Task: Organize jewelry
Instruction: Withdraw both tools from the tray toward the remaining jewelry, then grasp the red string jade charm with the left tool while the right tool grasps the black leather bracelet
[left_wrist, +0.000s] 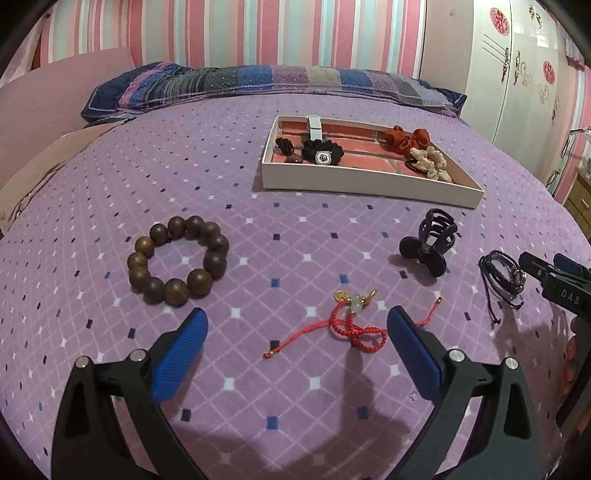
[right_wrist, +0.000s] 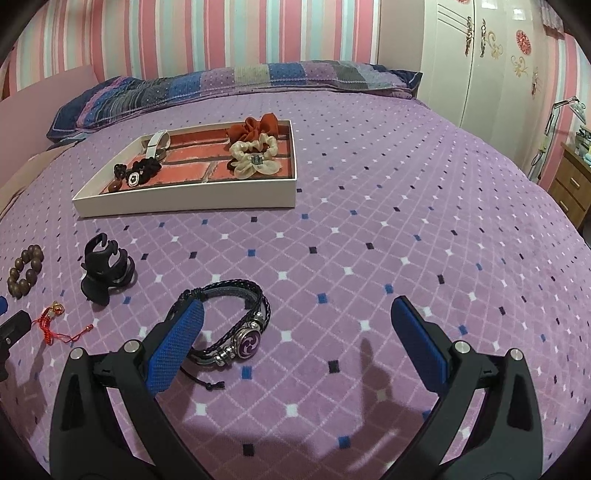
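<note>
**Two open grippers hover over jewelry left on a bed**

A bed with a purple diamond-patterned cover fills both views. Toward its far side sits a shallow white tray already holding scrunchies and small pieces. Still loose on the cover, well short of the tray: a wooden bead bracelet, a black claw clip, a dark braided bracelet with a round purple charm, and a thin red cord bracelet.

The left hand-held gripper hangs low with its jaws wide apart, empty, the red cord lying between its tips. The right hand-held gripper is equally wide and empty; its left pad appears to sit inside or just over the braided loop, though the angle makes this uncertain.

To grasp well, each should probably lower squarely, then pinch a raised strand, not the cover.
</note>
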